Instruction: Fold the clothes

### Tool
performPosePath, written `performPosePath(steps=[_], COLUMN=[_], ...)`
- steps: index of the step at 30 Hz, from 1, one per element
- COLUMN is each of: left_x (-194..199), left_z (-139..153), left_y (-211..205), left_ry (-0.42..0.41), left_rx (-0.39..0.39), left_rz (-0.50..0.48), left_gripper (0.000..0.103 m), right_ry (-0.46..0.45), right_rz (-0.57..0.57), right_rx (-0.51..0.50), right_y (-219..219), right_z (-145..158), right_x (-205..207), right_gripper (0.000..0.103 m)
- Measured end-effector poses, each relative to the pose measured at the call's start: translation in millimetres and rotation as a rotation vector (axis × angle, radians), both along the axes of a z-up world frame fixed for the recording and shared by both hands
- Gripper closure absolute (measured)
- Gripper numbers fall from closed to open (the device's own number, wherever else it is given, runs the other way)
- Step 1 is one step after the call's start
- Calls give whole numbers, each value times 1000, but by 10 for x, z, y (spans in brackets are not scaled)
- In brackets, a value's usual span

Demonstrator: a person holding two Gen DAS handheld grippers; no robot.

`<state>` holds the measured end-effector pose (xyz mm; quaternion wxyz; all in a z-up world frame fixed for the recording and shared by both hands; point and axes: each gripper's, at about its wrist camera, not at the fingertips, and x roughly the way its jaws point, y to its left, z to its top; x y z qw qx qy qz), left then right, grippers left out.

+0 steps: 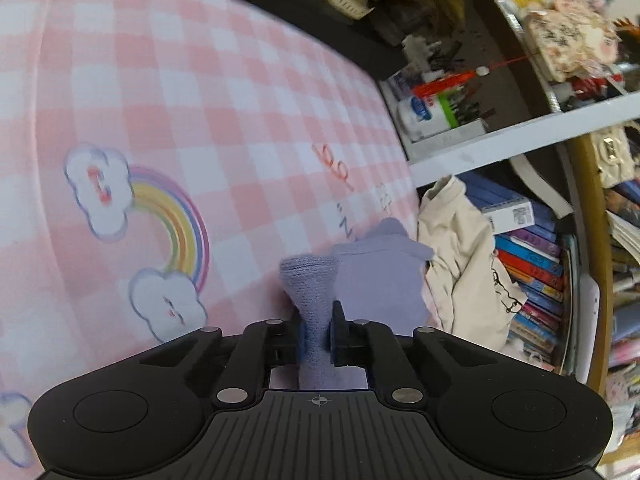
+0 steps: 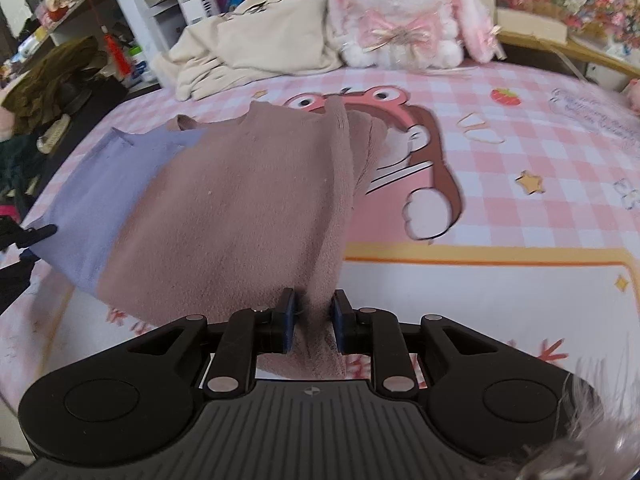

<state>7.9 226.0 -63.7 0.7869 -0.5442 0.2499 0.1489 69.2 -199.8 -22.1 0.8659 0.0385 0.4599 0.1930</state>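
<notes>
Both your left gripper (image 1: 318,330) and right gripper (image 2: 312,316) are clamped on bunched edges of the two-tone garment (image 2: 224,208) — pull unevenly and a thin pinch slips, dropping it crooked on the bedsheet (image 2: 520,160).

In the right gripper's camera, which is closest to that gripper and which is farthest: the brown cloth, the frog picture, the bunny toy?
1. brown cloth, pinched in the right gripper
2. frog picture, printed mid-bed, slightly right
3. bunny toy, at the bed's far edge
</notes>
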Motion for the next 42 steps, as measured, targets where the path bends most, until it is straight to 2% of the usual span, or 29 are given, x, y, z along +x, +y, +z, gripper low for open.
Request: performPosePath(steps=[5,8,11,16,23,31,34,38,39,41,42], left_x=[-95,-114,-116,-77,53,265,314,284,276,272,282], left_z=[64,124,199,490,899,1425,1566,1589,1521,1346,1212], left_y=[101,78,35,-118,-479,-1213,-1608,-2282,-2457,-2800,-2934], left_ry=[21,23,19,-23,-66,-130,-168,-183,-154,-76,-16], left_rx=[82,123,157,270,397,566,629,722,753,813,836], left_rz=[-34,-53,-61,-121,-204,-344,-422,-618,-697,-868,-944], left_gripper=[94,94,94,94,94,94,94,93,92,80,78], right_ry=[-3,-6,1,-9,-27,-58,-68,-67,-62,-43,-18], right_rz=[80,85,89,123,173,250,283,316,323,338,341], right_rx=[-5,-13,1,4,21,33,34,55,67,106,138], right_y=[117,112,78,60,29,29,44,18,-2,-76,-142], right_z=[15,17,7,-6,-25,-42,-47,-57,-61,-74,-84], right_x=[-104,-101,-86,-74,-57,-32,-19,14,27,74,115], right_gripper=[81,75,74,74,74,74,74,74,74,74,74])
